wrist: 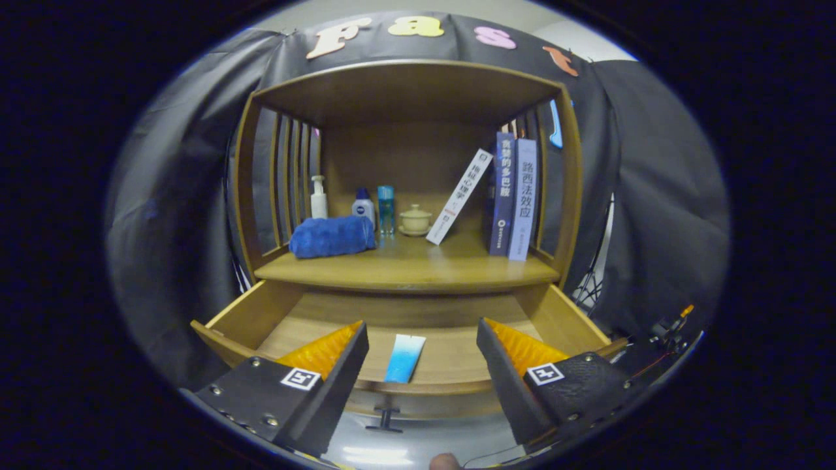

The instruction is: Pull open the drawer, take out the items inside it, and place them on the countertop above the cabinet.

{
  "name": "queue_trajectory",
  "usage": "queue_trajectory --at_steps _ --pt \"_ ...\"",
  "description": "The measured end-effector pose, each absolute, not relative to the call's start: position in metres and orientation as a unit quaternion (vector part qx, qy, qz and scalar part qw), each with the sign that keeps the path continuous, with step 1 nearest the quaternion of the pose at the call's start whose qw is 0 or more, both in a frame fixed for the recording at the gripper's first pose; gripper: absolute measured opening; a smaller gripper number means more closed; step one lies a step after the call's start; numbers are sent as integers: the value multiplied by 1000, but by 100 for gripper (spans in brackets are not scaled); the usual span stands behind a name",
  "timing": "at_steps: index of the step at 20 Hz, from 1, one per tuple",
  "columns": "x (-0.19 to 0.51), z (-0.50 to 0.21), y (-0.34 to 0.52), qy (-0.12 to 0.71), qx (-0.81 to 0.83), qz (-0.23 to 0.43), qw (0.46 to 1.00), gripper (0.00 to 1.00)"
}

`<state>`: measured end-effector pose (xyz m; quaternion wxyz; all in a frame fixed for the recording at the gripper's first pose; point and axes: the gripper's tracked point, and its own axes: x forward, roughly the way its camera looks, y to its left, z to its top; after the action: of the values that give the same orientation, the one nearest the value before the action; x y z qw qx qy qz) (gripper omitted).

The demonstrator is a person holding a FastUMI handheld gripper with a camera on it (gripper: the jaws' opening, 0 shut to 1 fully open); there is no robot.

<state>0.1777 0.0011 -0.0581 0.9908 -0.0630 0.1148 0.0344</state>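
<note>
Gripper [422, 356] spread wide, as I see it — fingers holding nothing and touching nothing; the drawer [241, 310] stands pulled open below the countertop [418, 267]; a blue tube [404, 358] lies flat on its floor, between my fingers and just ahead.

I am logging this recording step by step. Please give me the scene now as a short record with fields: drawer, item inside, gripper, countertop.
drawer: pulled open, its handle toward the gripper
item inside: one blue-and-white tube lying flat on the drawer bottom
gripper: open, fingers apart either side of the tube, touching nothing
countertop: holds a folded blue towel, three bottles, a lidded cup, three books; bare wood in front
</note>
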Motion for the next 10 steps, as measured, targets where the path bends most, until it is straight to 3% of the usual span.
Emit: queue_trajectory --at_steps 10 --pt "245 -138 22 347 -21 34 937 99"
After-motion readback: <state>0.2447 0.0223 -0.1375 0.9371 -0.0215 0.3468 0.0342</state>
